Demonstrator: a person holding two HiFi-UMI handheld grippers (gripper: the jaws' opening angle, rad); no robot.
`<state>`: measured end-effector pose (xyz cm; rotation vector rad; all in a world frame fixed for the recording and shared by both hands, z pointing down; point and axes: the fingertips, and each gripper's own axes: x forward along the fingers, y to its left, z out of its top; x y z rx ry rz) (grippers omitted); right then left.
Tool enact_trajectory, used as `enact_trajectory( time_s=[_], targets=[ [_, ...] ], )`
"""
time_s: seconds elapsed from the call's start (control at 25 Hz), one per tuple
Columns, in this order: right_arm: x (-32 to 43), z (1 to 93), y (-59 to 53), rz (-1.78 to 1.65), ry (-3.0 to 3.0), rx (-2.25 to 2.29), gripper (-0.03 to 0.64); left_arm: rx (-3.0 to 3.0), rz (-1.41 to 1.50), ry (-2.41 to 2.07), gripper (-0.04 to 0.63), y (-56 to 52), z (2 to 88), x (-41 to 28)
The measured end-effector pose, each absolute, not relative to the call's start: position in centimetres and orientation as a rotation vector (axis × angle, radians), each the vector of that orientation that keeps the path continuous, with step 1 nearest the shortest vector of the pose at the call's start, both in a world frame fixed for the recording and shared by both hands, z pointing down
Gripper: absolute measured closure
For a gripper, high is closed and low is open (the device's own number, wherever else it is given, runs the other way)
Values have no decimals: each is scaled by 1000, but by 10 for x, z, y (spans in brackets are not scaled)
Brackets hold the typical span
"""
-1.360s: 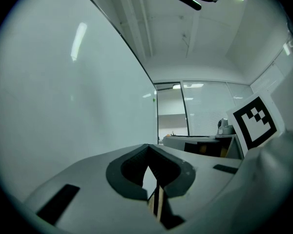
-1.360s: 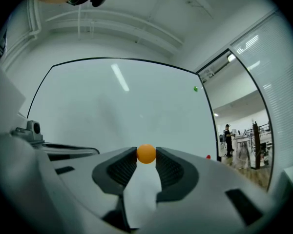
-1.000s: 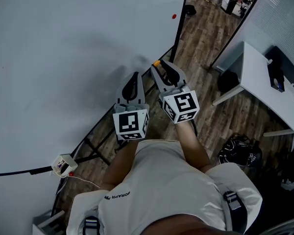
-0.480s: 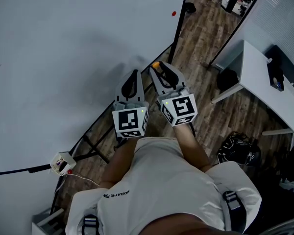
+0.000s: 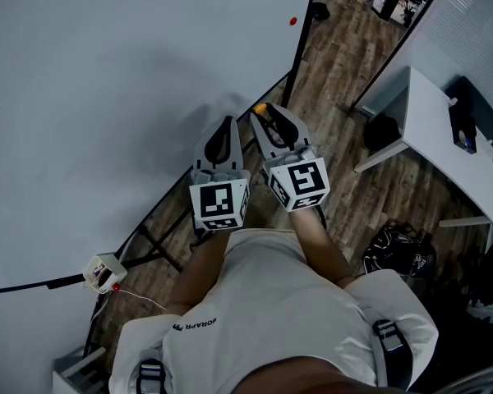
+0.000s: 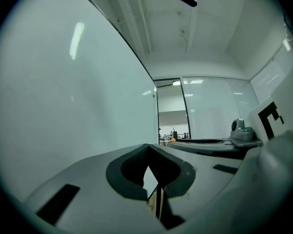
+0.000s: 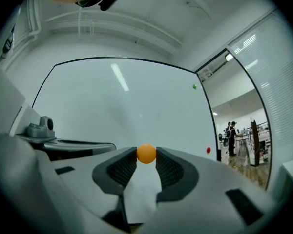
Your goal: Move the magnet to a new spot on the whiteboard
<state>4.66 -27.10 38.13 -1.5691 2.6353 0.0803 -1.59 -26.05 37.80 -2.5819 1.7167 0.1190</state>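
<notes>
Holds both tools side by side at lower centre of the head view, left gripper (image 5: 224, 126) just beside right gripper (image 5: 268, 115), both aimed at the board. Has the left one's fingers (image 6: 129, 172) clenched tip to tip, with nothing between them. Pinches an orange magnet (image 7: 146, 154) at the very tips of the right one's, a dark pad pressing on each side, at centre of the right gripper view. Sits partly proud of those tips, toward the whiteboard (image 7: 127, 101). Being round, offers no long axis to line up. Makes the right hand the working one, at a guess, with the left merely alongside. Faces bare white surface straight ahead, filling the middle and left of that frame; cannot tell whether magnet and board touch. Probably calls for a carry along the surface to a free patch, then a flat press on. Farther off, shows a red magnet (image 7: 208, 150) near the board's right edge and a green magnet (image 7: 194, 86) above it, both well apart from the orange one.
</notes>
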Motion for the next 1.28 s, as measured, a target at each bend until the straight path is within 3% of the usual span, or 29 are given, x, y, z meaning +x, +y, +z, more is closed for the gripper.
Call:
enact_trajectory(
  time_s=[1.28],
  targets=[
    [45, 384, -268, 71, 2639, -1569, 488, -2581, 157, 1744, 596, -258, 378, -23]
  ],
)
